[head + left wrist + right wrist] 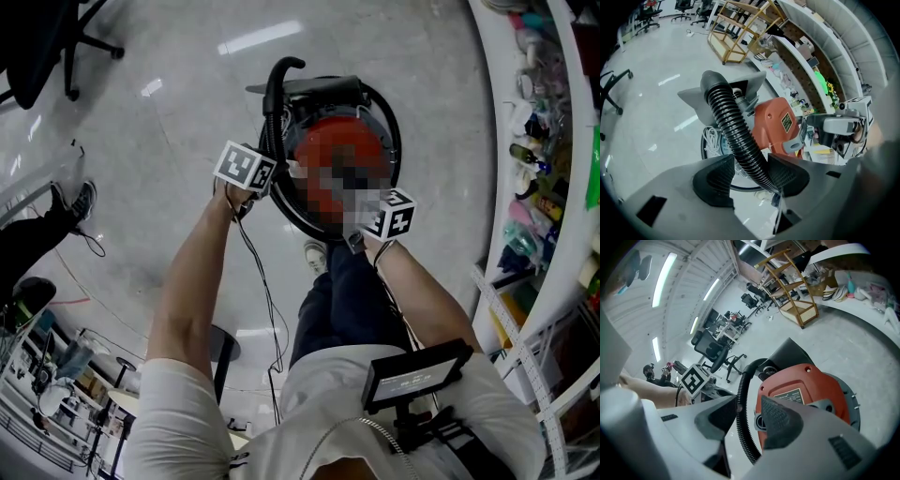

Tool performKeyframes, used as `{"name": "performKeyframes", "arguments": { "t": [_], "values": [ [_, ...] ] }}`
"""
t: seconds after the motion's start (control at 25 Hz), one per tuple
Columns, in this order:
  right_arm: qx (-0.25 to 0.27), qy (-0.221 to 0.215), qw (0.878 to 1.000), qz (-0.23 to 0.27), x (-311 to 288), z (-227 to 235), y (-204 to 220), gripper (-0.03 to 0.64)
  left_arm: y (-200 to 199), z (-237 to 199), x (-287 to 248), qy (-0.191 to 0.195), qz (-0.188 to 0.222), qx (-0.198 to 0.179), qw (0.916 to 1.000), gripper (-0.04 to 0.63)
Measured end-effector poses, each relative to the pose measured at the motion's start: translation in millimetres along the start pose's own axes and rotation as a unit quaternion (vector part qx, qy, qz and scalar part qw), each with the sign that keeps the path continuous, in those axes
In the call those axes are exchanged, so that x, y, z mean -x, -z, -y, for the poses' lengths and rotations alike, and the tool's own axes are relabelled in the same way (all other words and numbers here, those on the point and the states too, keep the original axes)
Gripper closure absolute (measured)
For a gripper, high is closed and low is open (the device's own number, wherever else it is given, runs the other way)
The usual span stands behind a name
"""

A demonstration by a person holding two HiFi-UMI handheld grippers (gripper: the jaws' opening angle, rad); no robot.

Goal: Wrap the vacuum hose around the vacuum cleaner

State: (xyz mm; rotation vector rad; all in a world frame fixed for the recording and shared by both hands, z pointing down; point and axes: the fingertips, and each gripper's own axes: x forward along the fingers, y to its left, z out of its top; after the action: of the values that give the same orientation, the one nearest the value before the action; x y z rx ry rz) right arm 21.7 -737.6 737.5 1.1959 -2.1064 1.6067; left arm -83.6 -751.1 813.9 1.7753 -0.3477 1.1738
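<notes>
- The vacuum cleaner [323, 141] stands on the pale glossy floor [169, 112], just ahead of the person's shoe [316, 255]. It has an orange-red top over a round dark base.
- The vacuum hose [274, 103] is black and ribbed. In the head view it rises along the cleaner's left side and hooks over at the far end. More of it curves round the right side of the base.
- The left claw [751, 166] is closed on the vacuum hose [733, 129]. The hose crosses the gap slantwise and touches both ribbed pads. From there it climbs to a grey cuff on a flat grey part [754, 84] of the cleaner.
- A coil of white cord [711, 138] lies on the base to the left of the hose, with the orange body [776, 124] to its right.
- The right claw [749, 408] stands open. The hose [742, 427] runs down through the gap, close against the left-hand pad. Clear space separates it from the other pad, and the orange top [811, 385] shows beyond.
- In the head view the left marker cube [246, 167] sits at the cleaner's near left edge, right beside the hose. The right marker cube [392, 214] sits at its near right edge.
- Both bare forearms reach forward and down from the person's white shirt.
- An office chair [56, 37] stands at the far left, and stocked white shelves [534, 141] curve along the right.
- A wooden rack [740, 28] shows in the left gripper view, beyond the cleaner.
</notes>
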Motion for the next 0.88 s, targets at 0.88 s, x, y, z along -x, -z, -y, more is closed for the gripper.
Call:
{"name": "performKeyframes", "arguments": {
  "t": [0.88],
  "values": [
    [0.011,-0.014,1.0,-0.011,5.7,3.7,-1.5,0.456,4.4,-27.0,-5.2,-0.032,-0.035,-0.029,0.9984,0.364]
  ]
}}
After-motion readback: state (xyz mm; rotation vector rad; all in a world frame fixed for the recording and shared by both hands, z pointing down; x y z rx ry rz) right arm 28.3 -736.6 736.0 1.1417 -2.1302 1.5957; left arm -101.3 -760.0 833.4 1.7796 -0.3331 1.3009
